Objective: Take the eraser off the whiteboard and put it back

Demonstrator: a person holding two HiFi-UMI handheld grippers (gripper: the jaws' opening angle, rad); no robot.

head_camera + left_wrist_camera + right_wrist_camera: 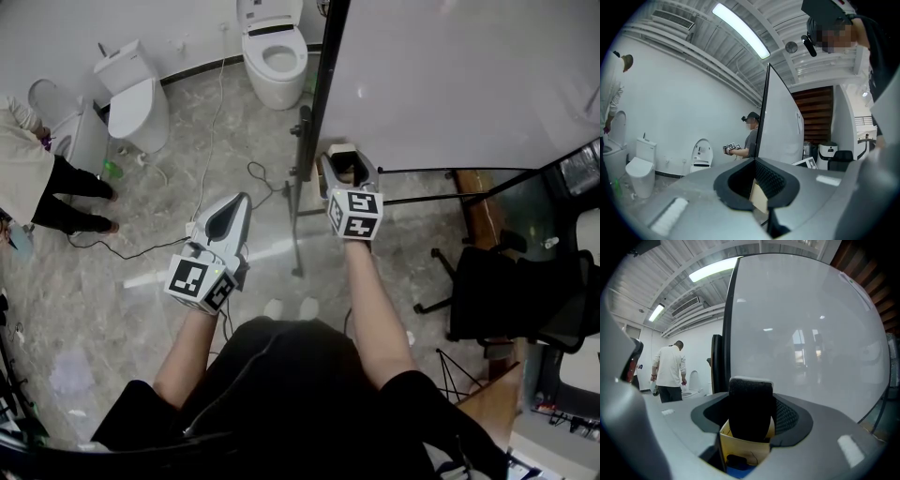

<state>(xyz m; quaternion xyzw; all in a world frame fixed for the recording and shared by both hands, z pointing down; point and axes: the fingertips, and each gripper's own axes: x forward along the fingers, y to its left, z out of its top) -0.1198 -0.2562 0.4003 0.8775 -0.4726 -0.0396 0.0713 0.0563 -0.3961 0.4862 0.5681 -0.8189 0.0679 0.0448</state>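
Note:
The eraser (344,166), black felt with a white back, stands upright between the jaws of my right gripper (346,156), which is shut on it. In the right gripper view the eraser (750,408) fills the gap, felt side facing the camera. Just beyond it is the whiteboard (450,75), (801,333), with its black frame edge (324,94) to the left. The eraser sits near the board's lower left part; I cannot tell whether it touches. My left gripper (242,202), (757,164) hangs lower and to the left over the floor, jaws together and holding nothing.
The whiteboard's stand leg (296,216) drops between my two grippers. A black chair (511,291) stands at the right. Two toilets (277,52), (131,94) and a person (28,178) are at the back left. A cable (214,122) runs across the marble floor.

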